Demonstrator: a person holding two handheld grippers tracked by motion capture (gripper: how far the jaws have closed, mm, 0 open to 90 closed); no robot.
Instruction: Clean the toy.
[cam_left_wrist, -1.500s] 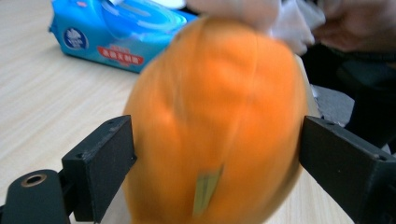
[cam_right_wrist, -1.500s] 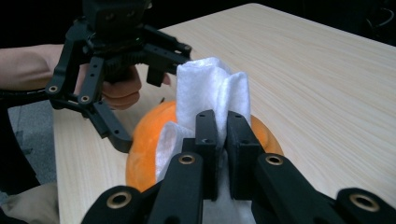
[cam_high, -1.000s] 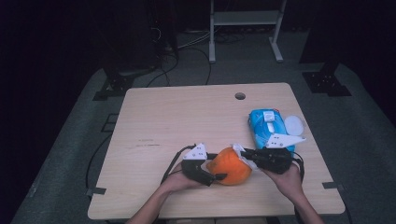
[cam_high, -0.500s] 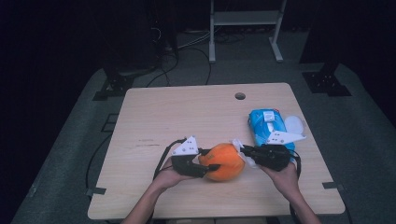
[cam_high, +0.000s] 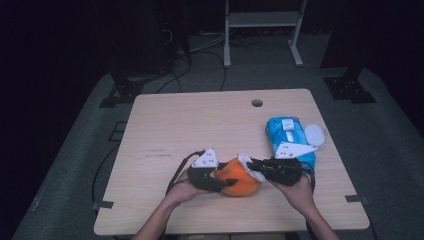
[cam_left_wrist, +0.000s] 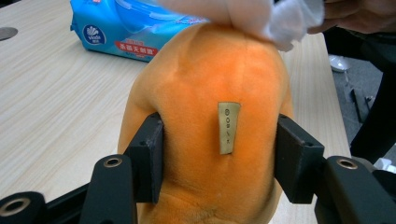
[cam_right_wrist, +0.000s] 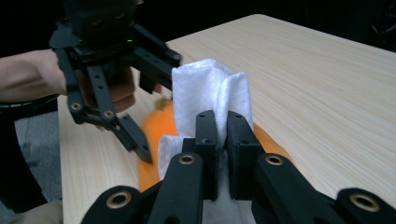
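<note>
From the high view, my left gripper (cam_high: 226, 181) has its fingers clamped on the round orange plush toy (cam_high: 241, 177), which sits on the pale wooden tabletop (cam_high: 200, 125) near its front edge, and my right gripper (cam_high: 252, 166) comes in from the other side with its fingers pinched shut on a crumpled white tissue (cam_high: 248, 164) that lies on the toy's upper right shoulder. The toy lies directly between the two sets of fingers, so any wiping stroke runs from my right fingers toward my left ones; beyond my right hand stands the blue soft pack of wipes (cam_high: 289, 138), just beside it, while the tabletop left of and beyond my left fingers is open. In the left gripper view, my two fingers press the toy's flanks (cam_left_wrist: 219, 140) on either side of a small sewn label (cam_left_wrist: 228, 127), its long axis rising straight away from them, and the tissue (cam_left_wrist: 261, 16) drapes over the far top. In the right gripper view, my fingers (cam_right_wrist: 209, 135) squeeze the folded tissue (cam_right_wrist: 210, 95) upright, the orange plush (cam_right_wrist: 156, 135) just beneath and beyond them, and the left gripper (cam_right_wrist: 121, 84) faces me close behind, which I judge leaves little room for a long stroke.
</note>
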